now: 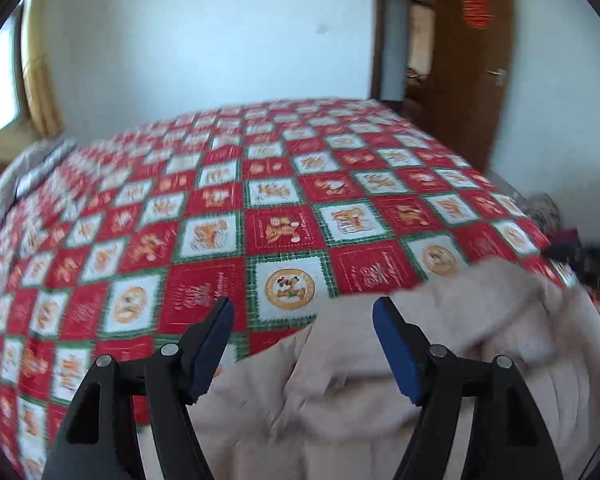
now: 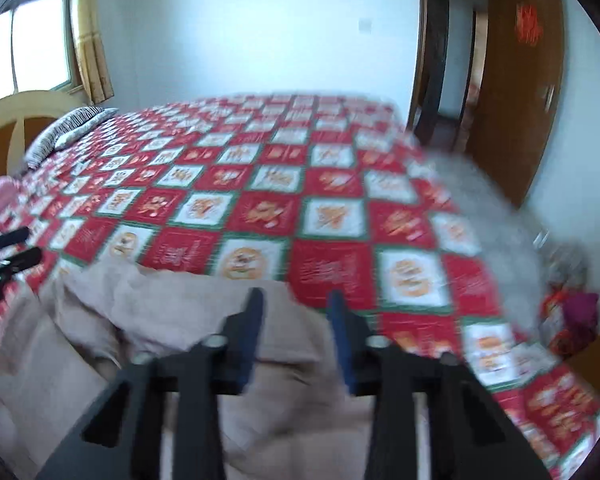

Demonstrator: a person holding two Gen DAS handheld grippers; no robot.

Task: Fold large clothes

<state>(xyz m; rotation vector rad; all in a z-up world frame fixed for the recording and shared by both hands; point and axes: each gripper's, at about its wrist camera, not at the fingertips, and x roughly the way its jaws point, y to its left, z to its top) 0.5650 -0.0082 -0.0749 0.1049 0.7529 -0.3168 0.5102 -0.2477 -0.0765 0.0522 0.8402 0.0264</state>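
Two released claws, left claw (image 1: 303, 306) and right claw (image 2: 296, 298), above one beige garment (image 1: 380, 392).

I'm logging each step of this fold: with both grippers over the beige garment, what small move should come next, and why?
Probably lower the left gripper onto the beige garment and pinch an edge. Both it and the right gripper are open and empty, and the garment lies bunched and unfolded at the near edge of the checked bedspread. The blur hides exactly where the edge lies.
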